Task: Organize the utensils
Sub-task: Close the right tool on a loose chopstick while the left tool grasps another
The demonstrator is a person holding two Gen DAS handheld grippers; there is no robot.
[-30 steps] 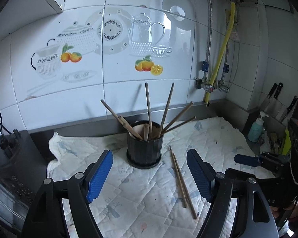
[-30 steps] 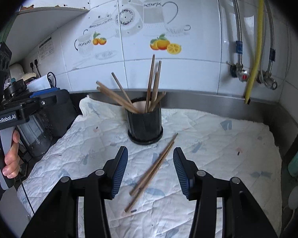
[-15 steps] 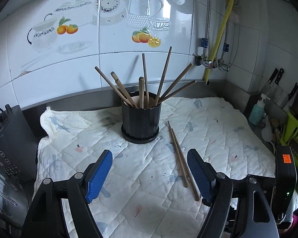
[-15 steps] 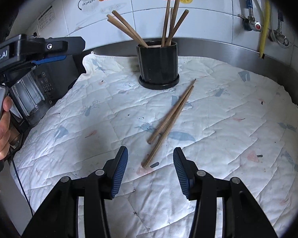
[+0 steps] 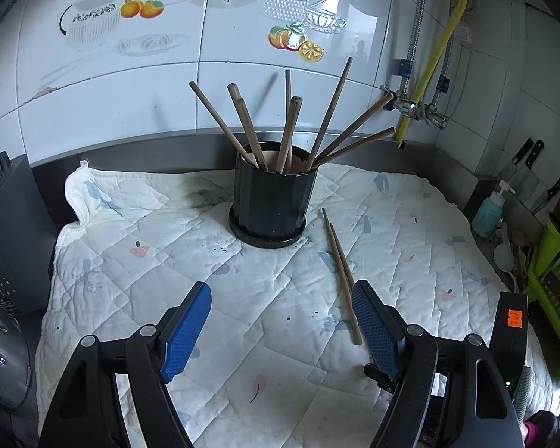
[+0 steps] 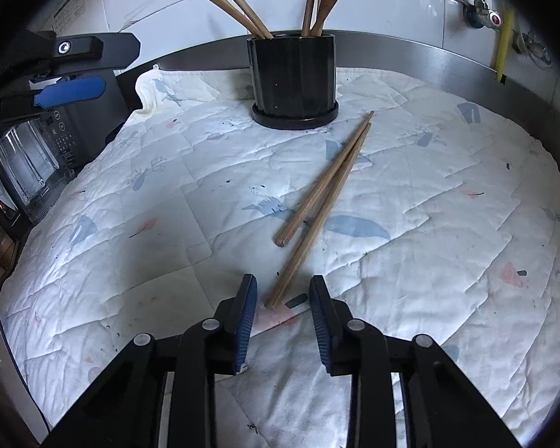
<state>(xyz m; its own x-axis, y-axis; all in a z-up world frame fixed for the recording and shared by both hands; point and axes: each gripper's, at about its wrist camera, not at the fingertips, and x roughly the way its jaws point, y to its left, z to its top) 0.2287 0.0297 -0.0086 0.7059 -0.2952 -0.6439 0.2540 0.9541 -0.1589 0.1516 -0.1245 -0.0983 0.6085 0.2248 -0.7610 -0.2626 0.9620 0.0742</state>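
A black ribbed holder (image 5: 273,201) (image 6: 294,77) stands on a white quilted cloth (image 5: 242,317) and holds several wooden chopsticks (image 5: 291,130). Two loose chopsticks (image 6: 319,209) (image 5: 339,268) lie side by side on the cloth, to the holder's right. My right gripper (image 6: 283,291) is open and low over the cloth, its jaws on either side of the near end of the longer loose chopstick, not touching it. My left gripper (image 5: 282,317) is open and empty, held above the cloth in front of the holder.
A dark appliance (image 5: 3,231) stands at the cloth's left edge. A soap bottle (image 5: 489,209), knives (image 5: 530,153) and a green rack (image 5: 556,261) are at the right. A tiled wall with pipes (image 5: 429,74) is behind.
My right gripper has dropped and moved forward to the near end of the loose chopsticks. My left gripper has tilted down and drawn closer to the holder.
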